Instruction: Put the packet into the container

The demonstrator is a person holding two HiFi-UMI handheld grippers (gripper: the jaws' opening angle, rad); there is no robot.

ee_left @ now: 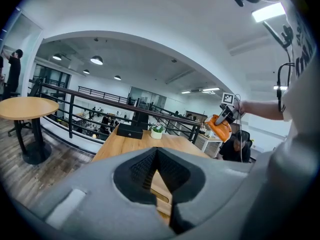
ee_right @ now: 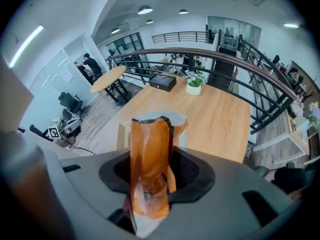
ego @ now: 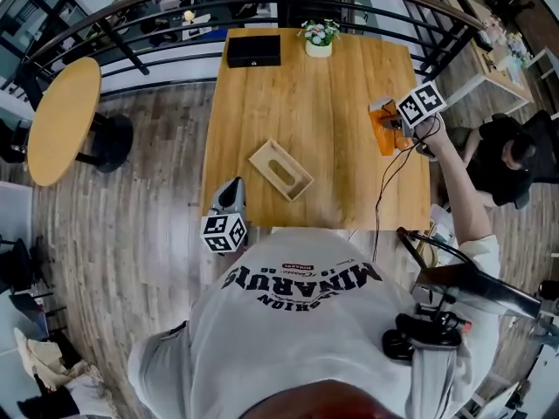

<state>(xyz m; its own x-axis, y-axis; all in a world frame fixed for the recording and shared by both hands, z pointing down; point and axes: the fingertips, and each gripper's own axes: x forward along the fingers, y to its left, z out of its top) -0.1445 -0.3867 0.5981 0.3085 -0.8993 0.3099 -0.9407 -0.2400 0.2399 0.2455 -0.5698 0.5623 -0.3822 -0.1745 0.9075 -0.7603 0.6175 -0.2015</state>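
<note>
The orange packet (ego: pixel 383 132) hangs over the right side of the wooden table (ego: pixel 349 85), with my right gripper (ego: pixel 390 122) shut on it. In the right gripper view the packet (ee_right: pixel 150 159) stands upright between the jaws, its crumpled lower end pinched. The container, an open light wooden box (ego: pixel 280 170), lies on the table's near middle, left of the packet; one edge of the container (ee_right: pixel 123 134) shows behind the packet. My left gripper (ego: pixel 225 221) hovers at the table's near left corner, shut and empty (ee_left: pixel 157 156). From there the packet (ee_left: pixel 219 128) is seen far right.
A black box (ego: pixel 254 51) and a small potted plant (ego: pixel 319 37) stand at the table's far edge. A round side table (ego: pixel 61 116) is on the left. A person sits at the right (ego: pixel 507 160). A railing runs behind the table.
</note>
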